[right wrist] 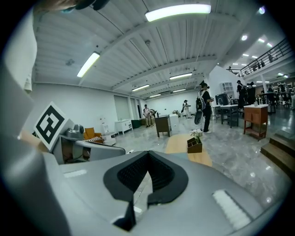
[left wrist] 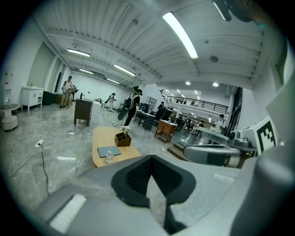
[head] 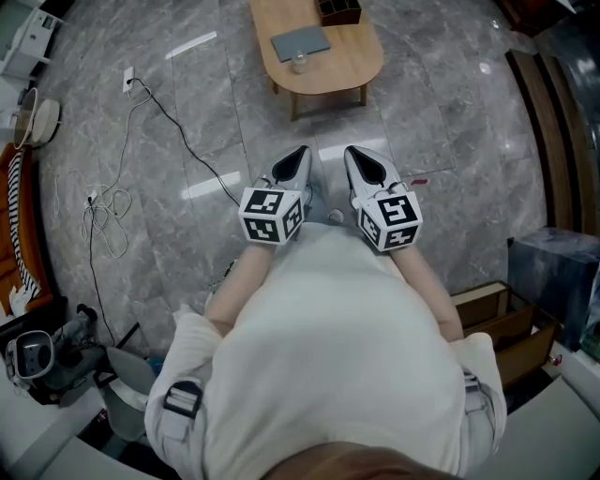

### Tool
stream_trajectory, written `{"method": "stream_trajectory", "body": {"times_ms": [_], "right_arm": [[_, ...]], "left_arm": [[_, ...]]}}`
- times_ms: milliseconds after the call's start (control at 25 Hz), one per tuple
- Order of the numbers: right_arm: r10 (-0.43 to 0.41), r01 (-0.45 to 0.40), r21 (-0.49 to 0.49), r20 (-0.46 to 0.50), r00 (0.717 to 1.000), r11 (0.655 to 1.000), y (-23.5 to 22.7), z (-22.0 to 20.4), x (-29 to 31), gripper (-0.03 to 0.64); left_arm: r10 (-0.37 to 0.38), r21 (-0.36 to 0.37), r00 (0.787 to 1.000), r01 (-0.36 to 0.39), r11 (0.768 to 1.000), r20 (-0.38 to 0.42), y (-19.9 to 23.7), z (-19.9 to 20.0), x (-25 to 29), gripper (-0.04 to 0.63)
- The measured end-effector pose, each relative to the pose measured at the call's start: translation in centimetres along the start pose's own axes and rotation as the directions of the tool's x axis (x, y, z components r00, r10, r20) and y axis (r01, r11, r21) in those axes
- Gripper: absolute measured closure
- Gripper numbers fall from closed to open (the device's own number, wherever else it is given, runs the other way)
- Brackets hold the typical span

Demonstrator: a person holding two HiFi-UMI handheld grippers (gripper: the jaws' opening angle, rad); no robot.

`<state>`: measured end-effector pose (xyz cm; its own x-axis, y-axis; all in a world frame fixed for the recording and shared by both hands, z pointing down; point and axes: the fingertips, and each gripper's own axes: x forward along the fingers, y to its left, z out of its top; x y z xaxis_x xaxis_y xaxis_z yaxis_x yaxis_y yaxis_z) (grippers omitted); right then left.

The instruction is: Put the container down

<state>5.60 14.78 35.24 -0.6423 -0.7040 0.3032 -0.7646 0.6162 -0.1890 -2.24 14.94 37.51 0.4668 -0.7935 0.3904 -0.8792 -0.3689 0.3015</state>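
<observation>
A small clear jar, the container (head: 299,63), stands on the oval wooden table (head: 352,61) ahead of me, next to a grey flat pad (head: 300,42). The left gripper view shows the jar (left wrist: 109,157) on the near end of the table (left wrist: 103,138). My left gripper (head: 298,153) and right gripper (head: 366,157) are side by side in front of my chest, well short of the table. Both are shut, with nothing between the jaws. In their own views the left gripper (left wrist: 150,159) and right gripper (right wrist: 148,154) point out over the marble floor.
A brown organiser box (head: 338,10) sits at the table's far end. Black and white cables (head: 103,206) trail over the floor at the left. Wooden crates (head: 506,323) stand at my right. Several people (left wrist: 133,103) stand far off in the hall.
</observation>
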Motion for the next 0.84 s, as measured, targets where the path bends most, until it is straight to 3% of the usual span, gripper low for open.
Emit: {"method": "stream_trajectory", "body": {"times_ms": [840], "right_arm": [[-0.01,0.01,0.004,0.007,1.0,1.0,-0.59,0.23,0.29,0.617]], "left_arm": [[-0.009,0.001,1.0,0.009,1.0,-0.01,0.27,0.18,0.71,0.597]]}}
